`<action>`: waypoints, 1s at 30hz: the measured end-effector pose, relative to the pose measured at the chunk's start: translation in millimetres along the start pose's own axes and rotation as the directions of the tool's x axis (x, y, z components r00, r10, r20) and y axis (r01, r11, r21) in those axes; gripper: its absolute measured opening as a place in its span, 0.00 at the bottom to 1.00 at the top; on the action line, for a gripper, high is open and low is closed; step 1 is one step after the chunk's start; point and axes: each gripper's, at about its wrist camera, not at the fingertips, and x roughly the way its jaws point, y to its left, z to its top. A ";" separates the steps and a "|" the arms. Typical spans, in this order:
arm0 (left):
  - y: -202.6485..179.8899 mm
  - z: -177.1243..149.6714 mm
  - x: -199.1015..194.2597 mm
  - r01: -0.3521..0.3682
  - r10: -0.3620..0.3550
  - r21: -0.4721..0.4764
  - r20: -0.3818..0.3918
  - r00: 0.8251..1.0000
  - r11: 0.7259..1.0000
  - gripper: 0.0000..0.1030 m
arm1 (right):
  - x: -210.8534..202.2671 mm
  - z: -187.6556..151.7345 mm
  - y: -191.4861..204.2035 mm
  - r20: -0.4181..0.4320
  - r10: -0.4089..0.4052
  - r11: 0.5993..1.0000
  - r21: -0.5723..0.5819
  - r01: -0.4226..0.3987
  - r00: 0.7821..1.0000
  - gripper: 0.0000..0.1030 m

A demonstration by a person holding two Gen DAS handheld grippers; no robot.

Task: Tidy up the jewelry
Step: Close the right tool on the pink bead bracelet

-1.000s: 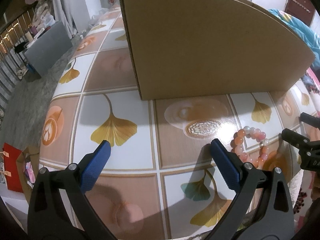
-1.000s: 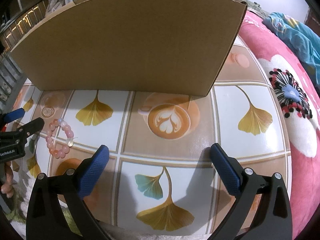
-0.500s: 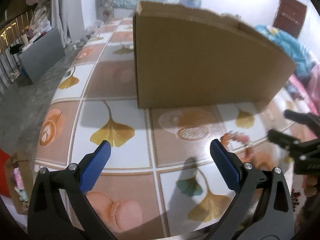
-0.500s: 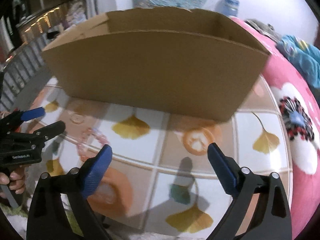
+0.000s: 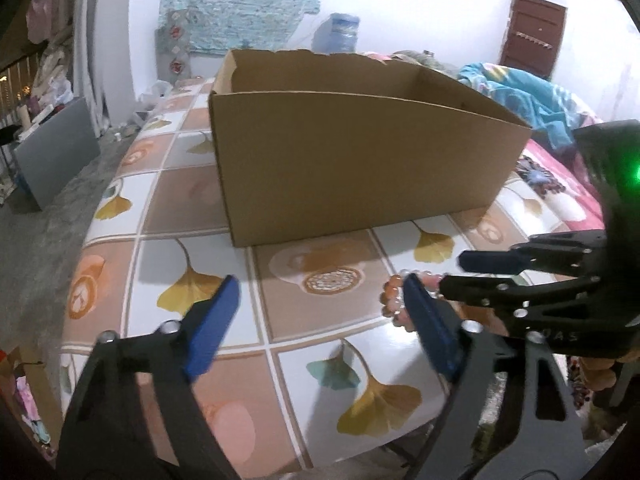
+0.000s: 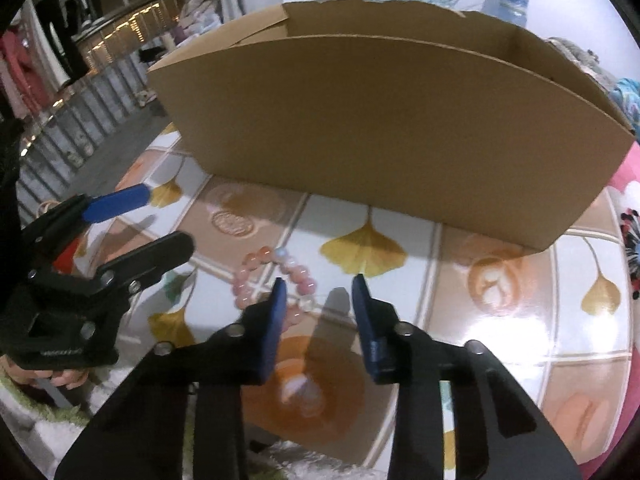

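Observation:
A pink bead bracelet (image 6: 276, 280) lies flat on the patterned table (image 6: 500, 320), in front of an open cardboard box (image 6: 384, 128). My right gripper (image 6: 320, 300) is above the table, its jaws partly closed but still apart and empty; its left finger covers the bracelet's near right side. In the left wrist view the bracelet (image 5: 394, 300) is partly hidden behind my left gripper's right finger. My left gripper (image 5: 320, 304) is wide open and empty, left of the bracelet. The right gripper (image 5: 460, 272) reaches in from the right there.
The cardboard box (image 5: 360, 160) stands across the back of the table. A pink flowered blanket (image 6: 632, 240) lies to the right, with a blue cloth (image 5: 520, 92) behind it. The table's left edge drops to a grey floor (image 5: 40, 240).
Both grippers rose and tilted so the box's open top shows. My right gripper moved left over the bracelet and its jaws narrowed. The bracelet has not moved.

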 end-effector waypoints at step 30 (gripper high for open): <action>-54.2 14.1 55.3 0.223 -0.205 0.068 -0.205 0.957 0.972 0.26 | -0.3 -8.5 -38.0 0.041 0.047 0.991 0.126 -0.052 0.998 0.10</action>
